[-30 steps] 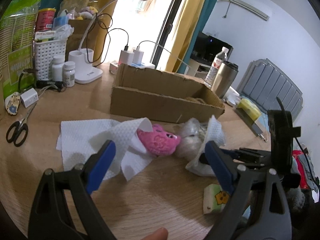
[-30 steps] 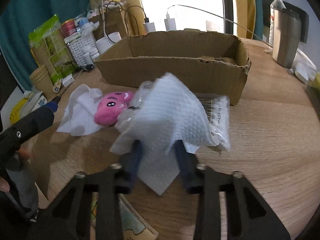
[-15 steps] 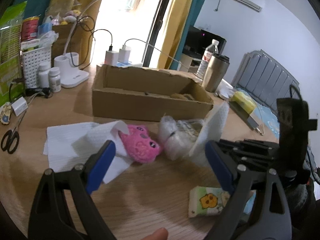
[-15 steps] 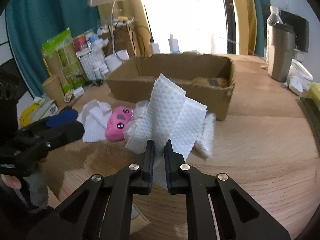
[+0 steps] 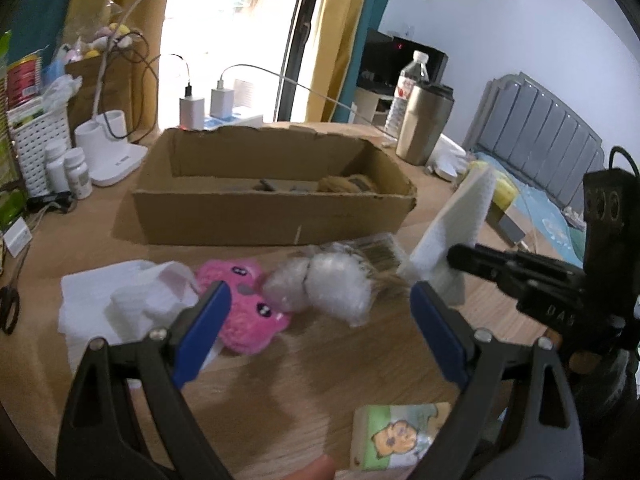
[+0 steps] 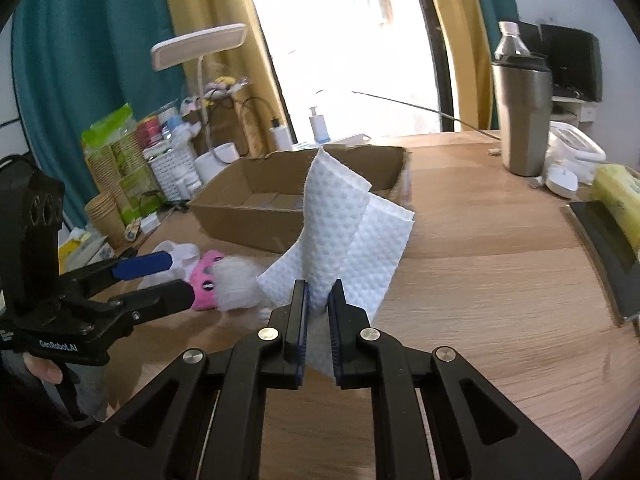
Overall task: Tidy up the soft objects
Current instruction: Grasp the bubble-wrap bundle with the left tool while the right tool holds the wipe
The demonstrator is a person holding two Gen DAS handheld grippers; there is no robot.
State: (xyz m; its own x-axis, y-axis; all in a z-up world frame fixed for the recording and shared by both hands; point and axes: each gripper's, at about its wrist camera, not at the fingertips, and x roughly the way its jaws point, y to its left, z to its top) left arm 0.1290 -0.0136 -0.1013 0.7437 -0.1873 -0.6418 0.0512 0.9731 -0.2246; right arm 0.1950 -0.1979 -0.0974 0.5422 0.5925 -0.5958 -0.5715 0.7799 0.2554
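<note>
While the right gripper (image 6: 318, 300) is clamped nearly shut, a white paper towel (image 6: 340, 216) is pinched between its blue-padded fingers and held raised above the wooden table (image 6: 480, 280), its upper part curled over. From the left wrist view the same towel (image 5: 452, 240) is seen lifted at the right, gripped by the black tips of the right gripper (image 5: 472, 256).

The left gripper (image 5: 320, 312) is held wide open, nothing being grasped between its fingers (image 5: 204, 320). Just beyond them a pink plush toy (image 5: 248, 312) lies on the table, touched on its right by a clear bag of cotton balls (image 5: 320, 284). A second paper towel (image 5: 104, 308) is spread flat to the left of the toy, partly under it.

Behind these things an open cardboard box (image 5: 272, 220) is set, with a brown soft item (image 5: 344, 184) seen inside at its right end. A tissue pack (image 5: 400, 440) is lying at the near edge. A steel tumbler (image 5: 426, 124) and a water bottle (image 5: 408, 92) are stood farther back, a desk lamp (image 6: 198, 46) at the left.
</note>
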